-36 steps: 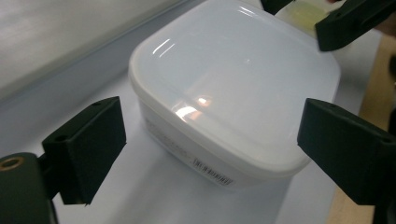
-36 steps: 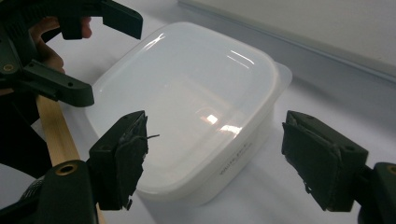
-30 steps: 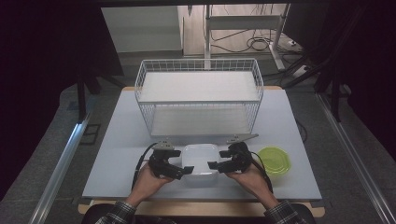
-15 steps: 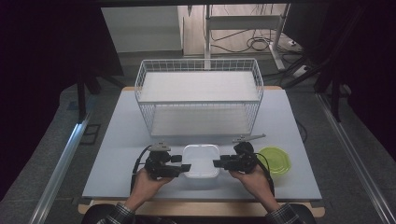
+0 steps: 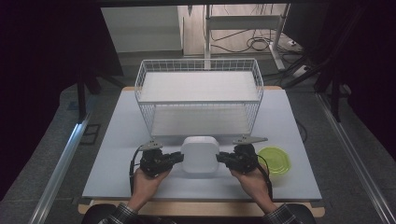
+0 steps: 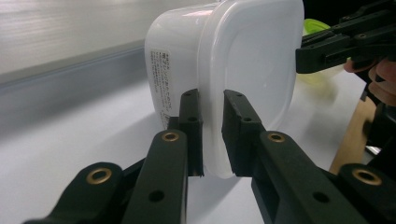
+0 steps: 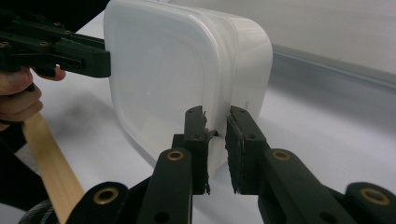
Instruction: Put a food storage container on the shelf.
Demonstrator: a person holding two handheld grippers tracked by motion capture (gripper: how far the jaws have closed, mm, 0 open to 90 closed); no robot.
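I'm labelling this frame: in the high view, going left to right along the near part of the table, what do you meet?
left gripper → white container → right gripper → green lid

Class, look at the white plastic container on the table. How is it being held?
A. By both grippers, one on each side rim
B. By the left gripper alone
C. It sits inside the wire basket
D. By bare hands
A: the left gripper and right gripper each pinch an opposite rim of the white container.
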